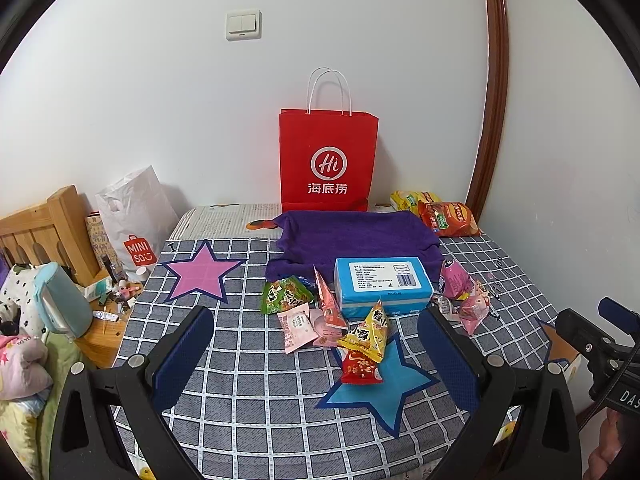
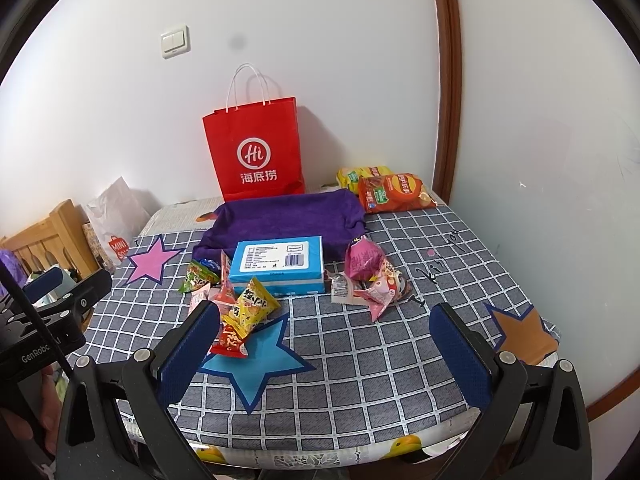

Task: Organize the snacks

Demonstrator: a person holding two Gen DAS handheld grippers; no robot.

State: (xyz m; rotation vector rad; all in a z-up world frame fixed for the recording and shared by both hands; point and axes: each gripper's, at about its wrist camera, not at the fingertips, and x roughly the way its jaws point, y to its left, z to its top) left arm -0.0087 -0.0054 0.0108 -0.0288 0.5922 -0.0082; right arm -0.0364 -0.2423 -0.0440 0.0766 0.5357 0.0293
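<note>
Snacks (image 1: 362,334) flank blue box (image 1: 382,286) before purple towel (image 1: 352,236); both jaws wide, empty.

- a home bedroom, lived-in and cluttered.
- wooden bed frame (image 1: 44,224) at left, with soft toys and bedding (image 1: 20,344) piled beside it.
- white wall with a light switch (image 1: 243,25) and a brown wooden door frame (image 1: 494,80).
- checked cloth (image 1: 260,380) covering the worktop.
</note>
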